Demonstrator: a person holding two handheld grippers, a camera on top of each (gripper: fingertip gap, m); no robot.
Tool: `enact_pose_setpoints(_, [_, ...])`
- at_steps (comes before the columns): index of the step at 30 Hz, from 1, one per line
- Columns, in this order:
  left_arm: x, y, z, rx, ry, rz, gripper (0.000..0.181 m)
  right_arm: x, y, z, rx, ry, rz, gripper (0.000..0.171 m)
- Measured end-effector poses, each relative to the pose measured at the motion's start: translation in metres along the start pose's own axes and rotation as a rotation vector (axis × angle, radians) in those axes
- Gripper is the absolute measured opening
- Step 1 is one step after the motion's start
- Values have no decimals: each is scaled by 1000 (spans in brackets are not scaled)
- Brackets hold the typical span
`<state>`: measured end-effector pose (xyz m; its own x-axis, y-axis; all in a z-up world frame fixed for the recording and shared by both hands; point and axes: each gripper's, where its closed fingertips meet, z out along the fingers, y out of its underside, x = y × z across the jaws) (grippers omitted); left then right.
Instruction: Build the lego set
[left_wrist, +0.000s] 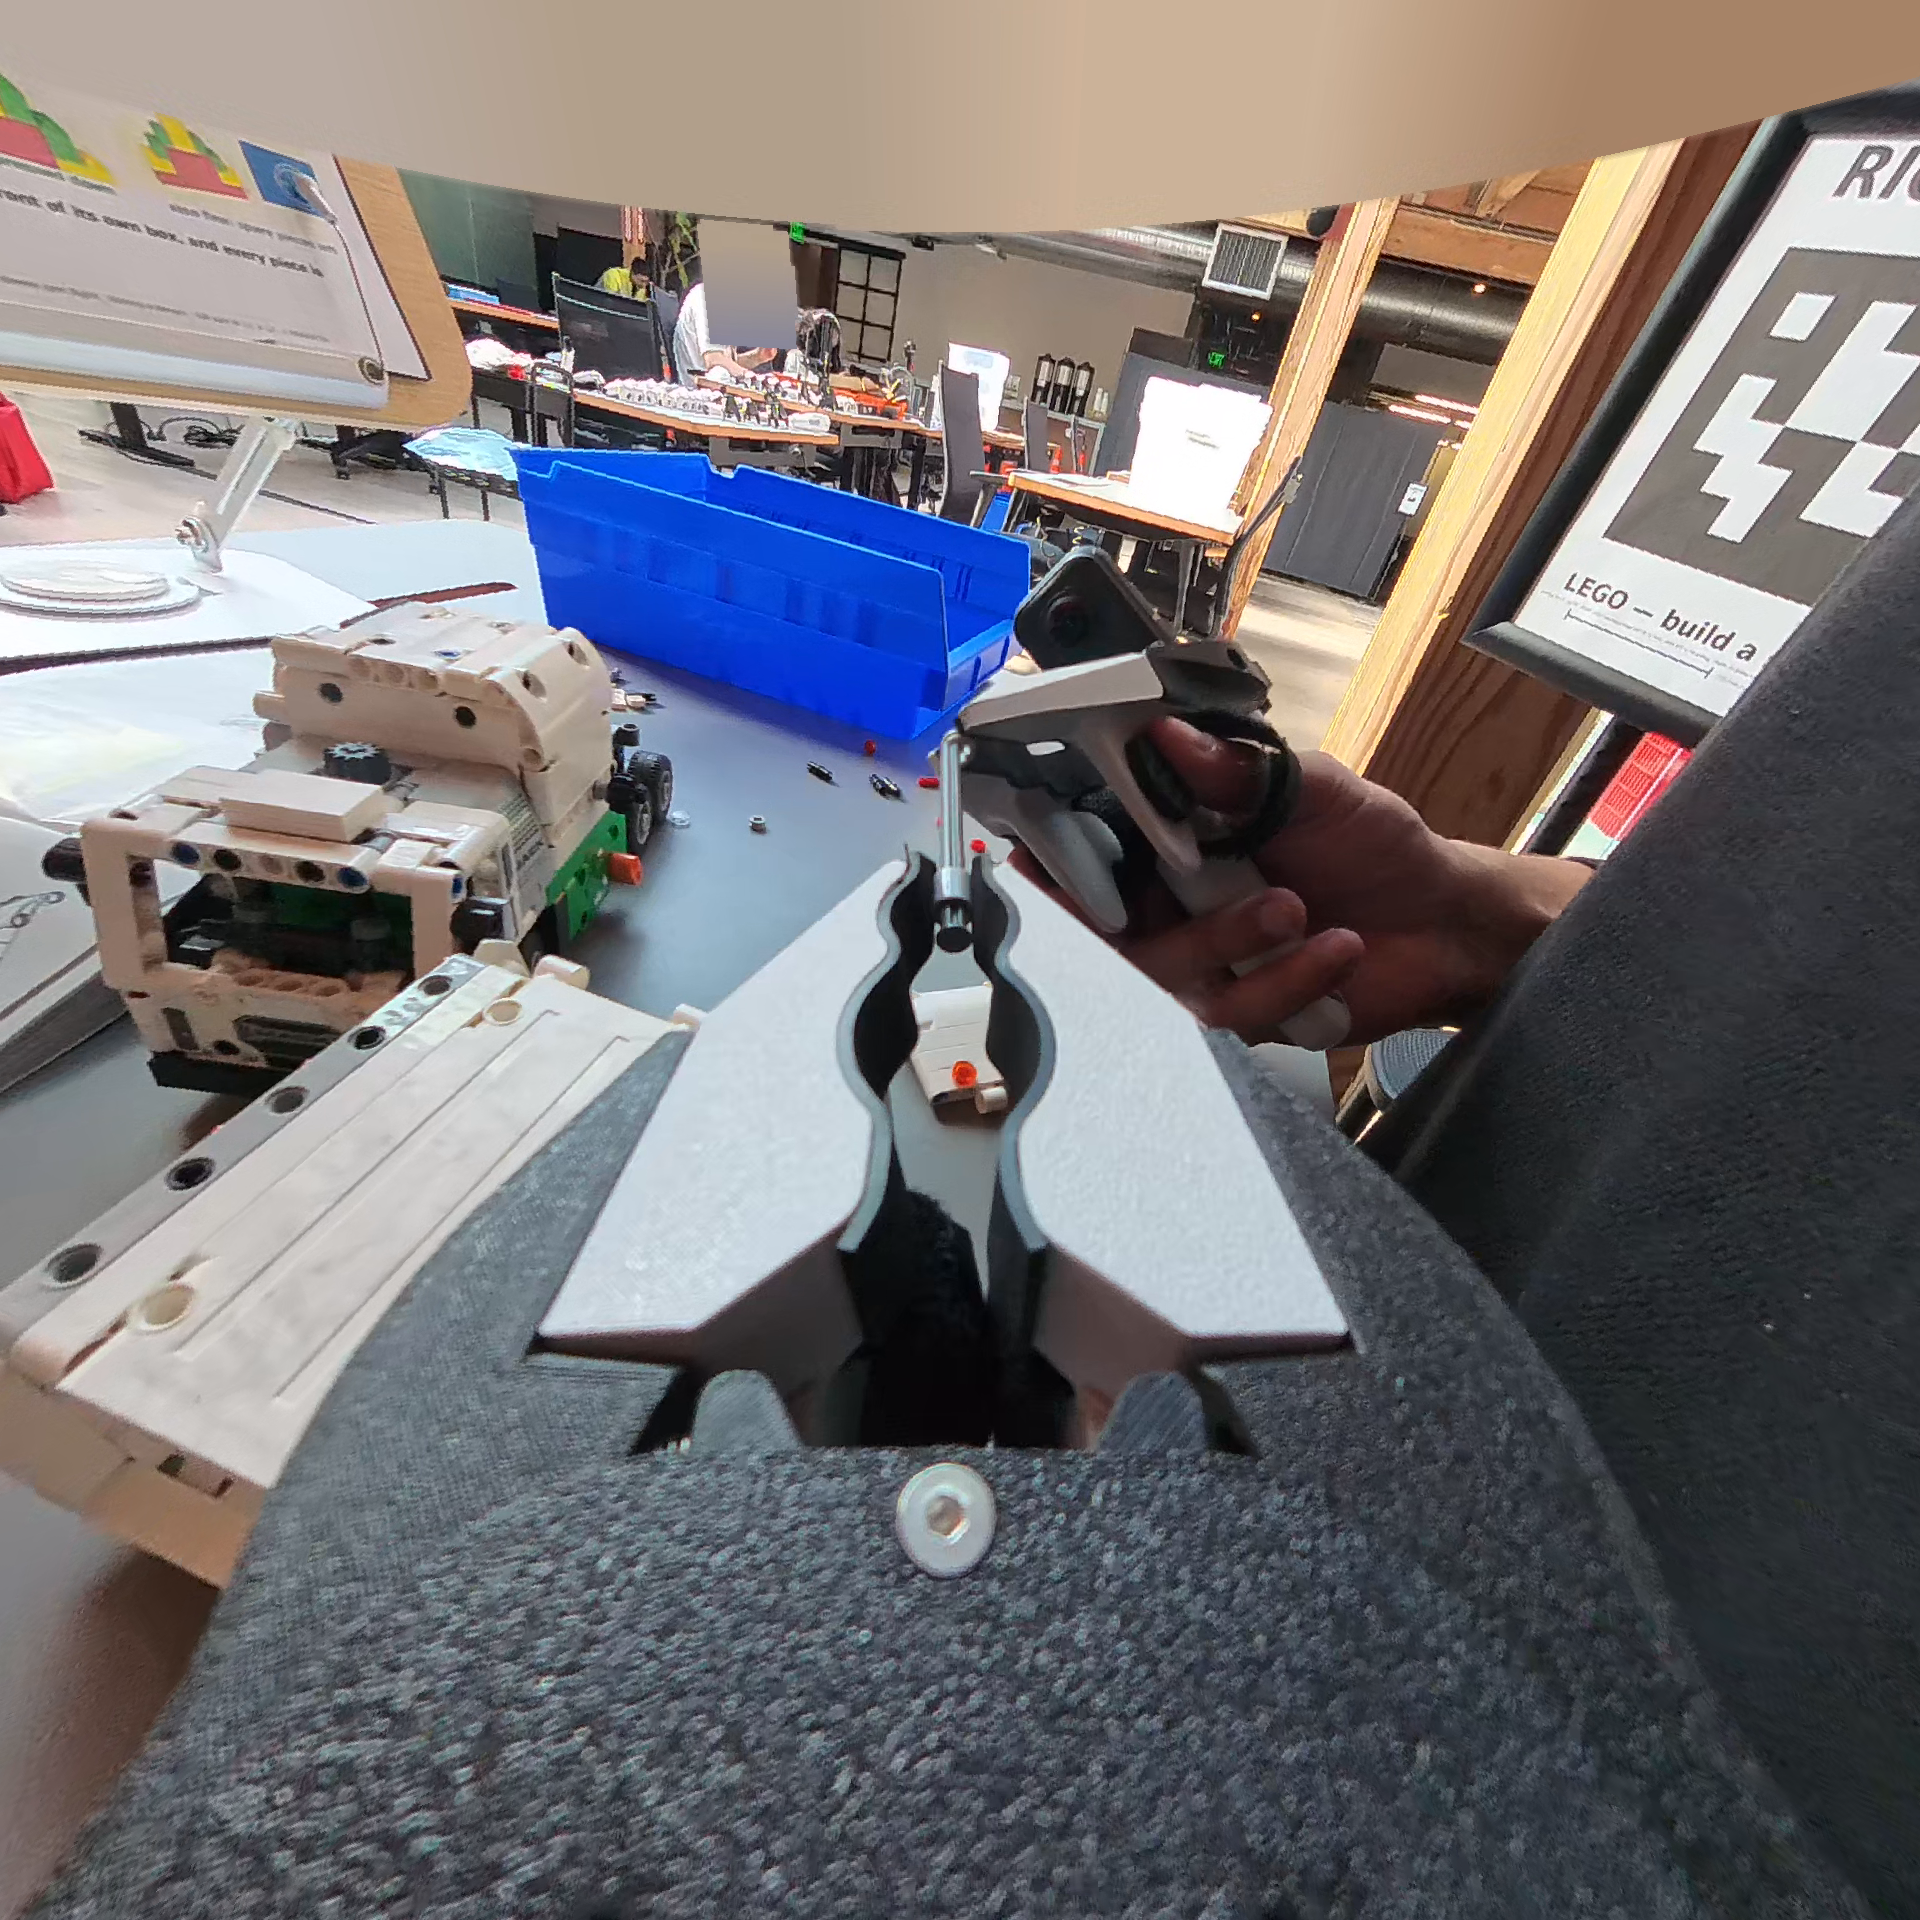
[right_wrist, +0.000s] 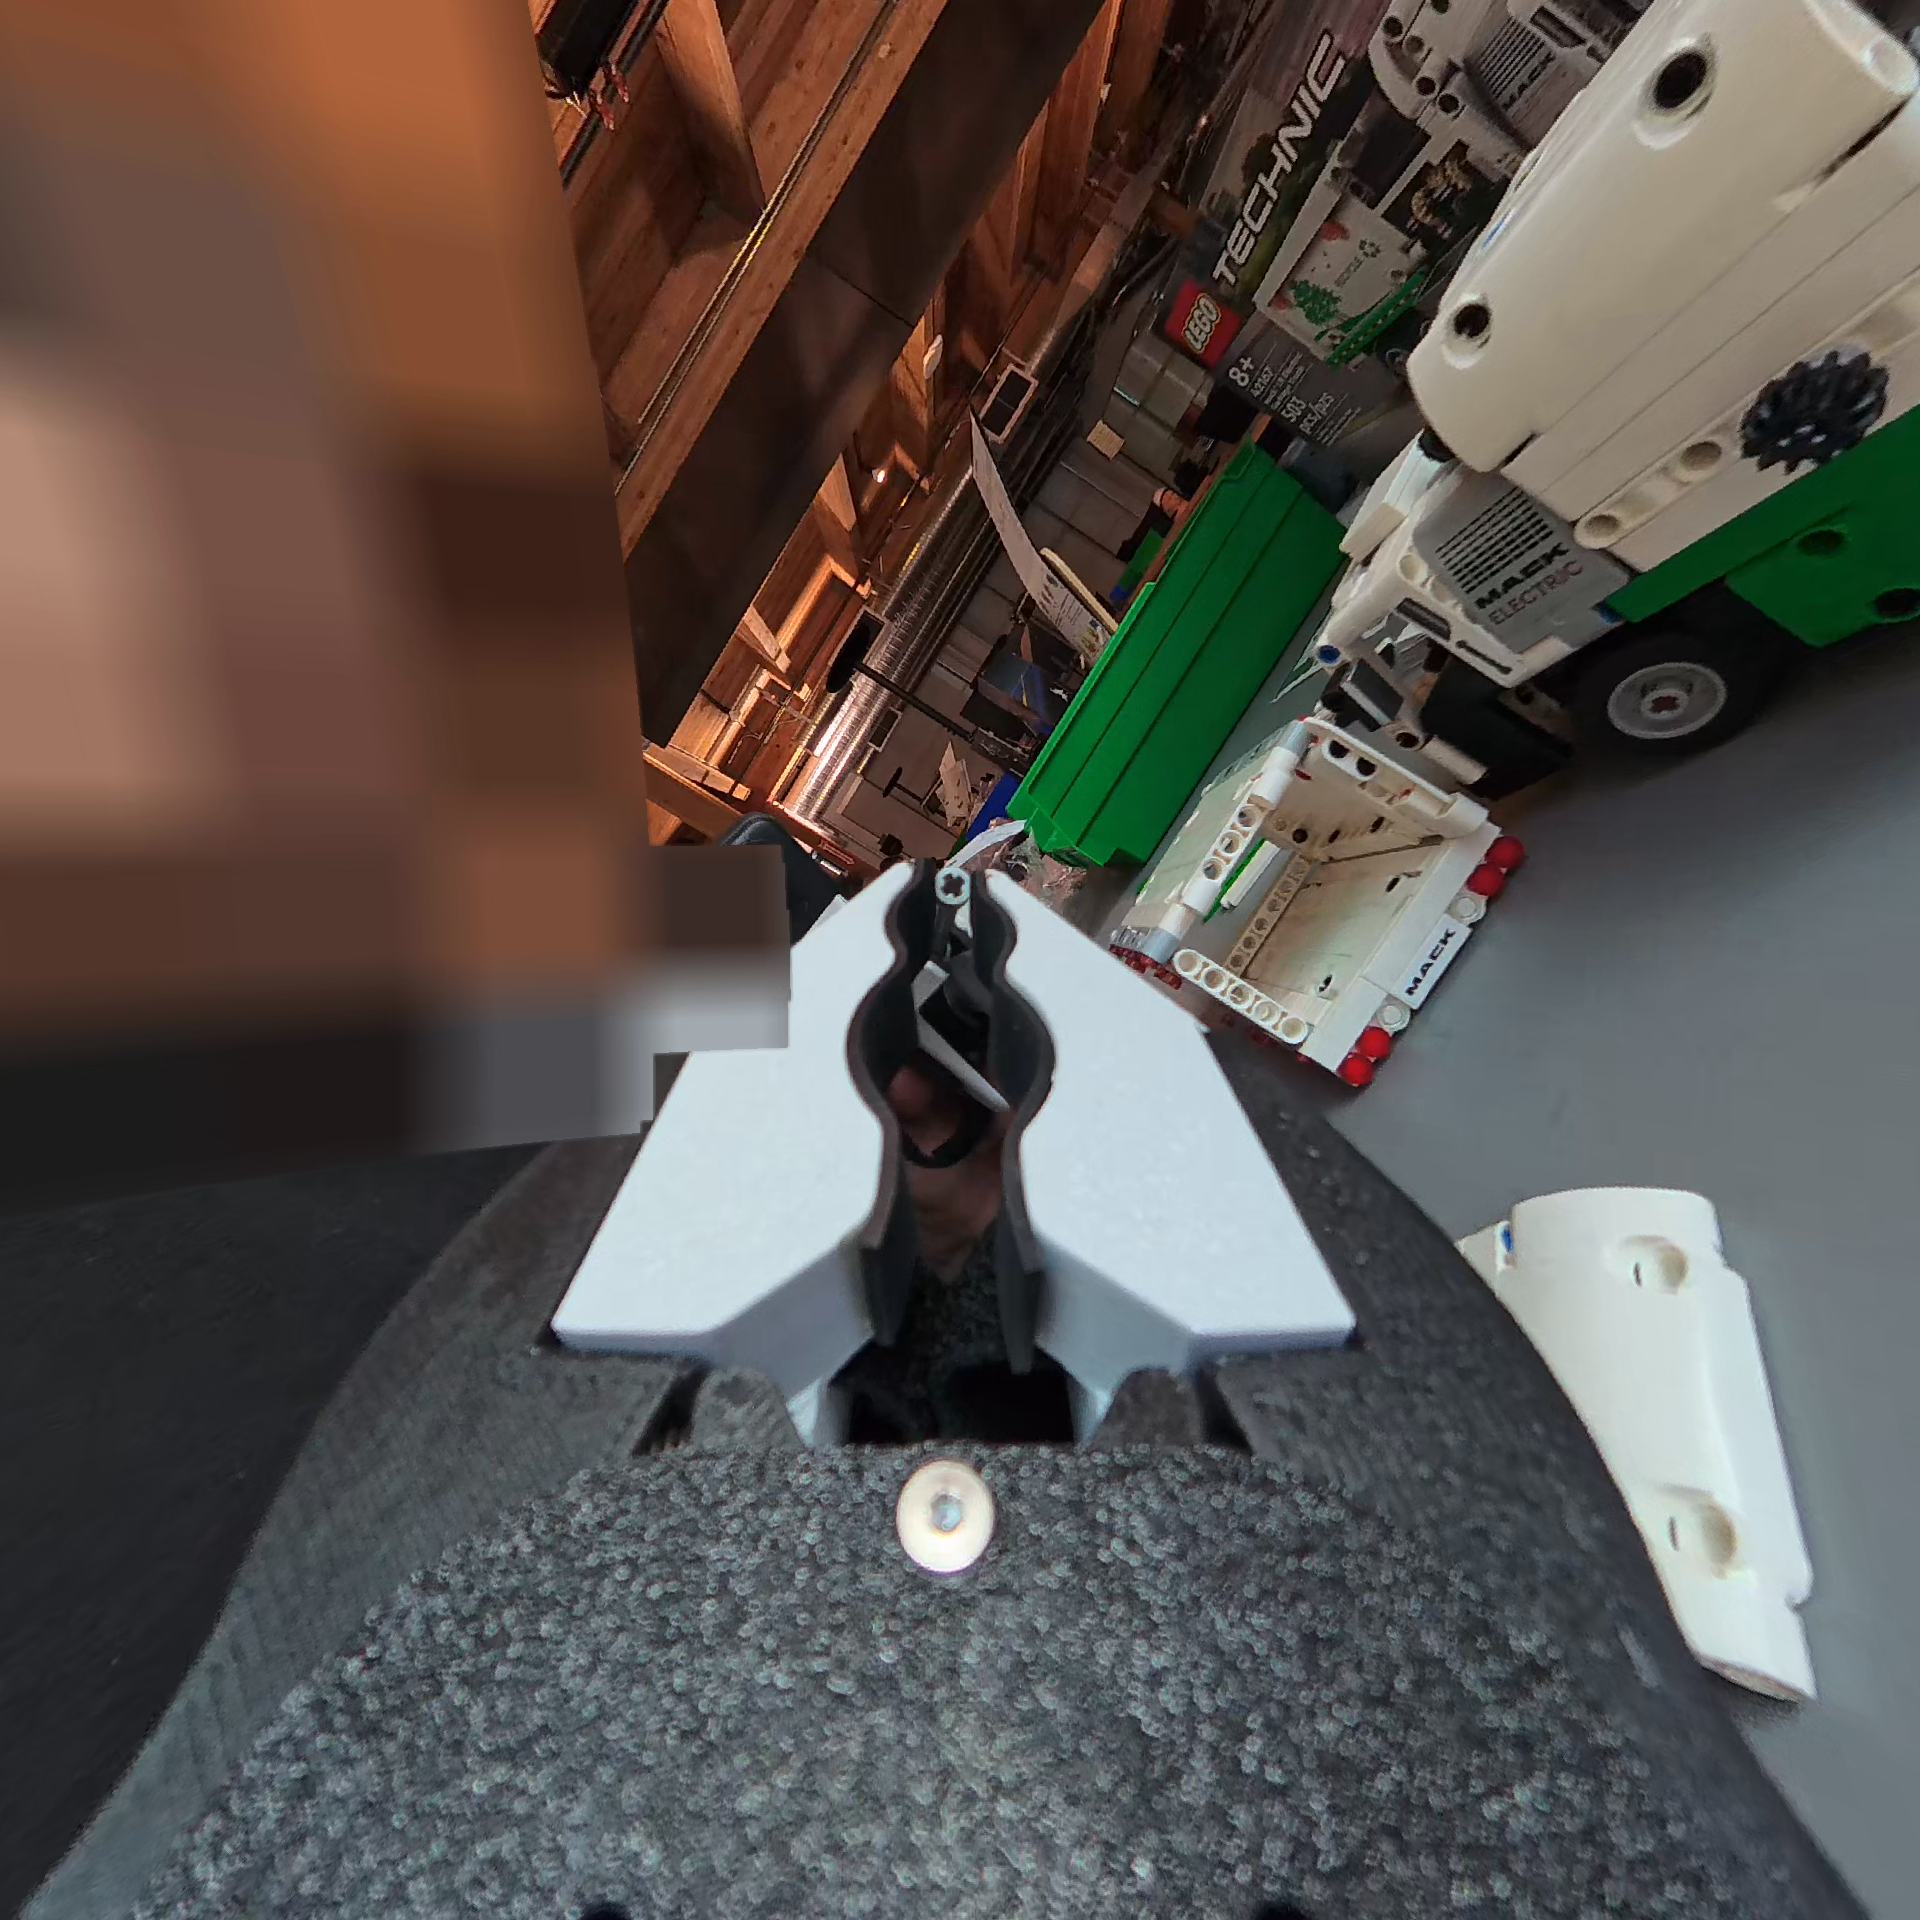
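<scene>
The left gripper (left_wrist: 951, 883) is clamped on one end of a thin grey axle (left_wrist: 951, 831), while the right gripper (left_wrist: 961, 743) pinches the other end; in the right wrist view the axle's cross-shaped tip (right_wrist: 952, 886) sits between the right gripper's (right_wrist: 952, 883) fingertips. Left of them on the grey table (left_wrist: 748, 883) stands the white-and-green lego truck (left_wrist: 395, 790), with a white panel (left_wrist: 301, 1174) nearer and a blue bin (left_wrist: 769, 592) behind.
</scene>
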<state>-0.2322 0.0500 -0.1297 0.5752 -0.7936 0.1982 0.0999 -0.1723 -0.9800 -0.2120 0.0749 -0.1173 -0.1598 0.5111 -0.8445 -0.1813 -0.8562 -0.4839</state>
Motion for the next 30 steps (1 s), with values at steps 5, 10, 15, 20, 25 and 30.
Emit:
enact_pose_setpoints(5, [0, 17, 6, -127, -10, 7, 4, 16, 0, -10, -65, 150, -147, 4])
enact_pose_setpoints(10, [-3, 68, 1, -539, -37, 94, 5, 34, 12, -30, -331, 396, -544, 5])
enact_pose_setpoints(15, [8, 62, -8, -628, 25, 87, 5, 30, 24, -26, -354, 337, -558, 5])
enact_pose_setpoints(20, [13, 51, -11, -668, 42, 4, 5, 22, 21, -21, -160, 240, -273, 5])
enact_pose_setpoints(25, [14, 36, -5, -670, 26, -132, 5, 16, 25, -23, -76, 197, -215, 5])
enact_pose_setpoints(30, [7, 49, -12, -791, -10, -37, 5, 35, 42, -39, -373, 414, -613, 5])
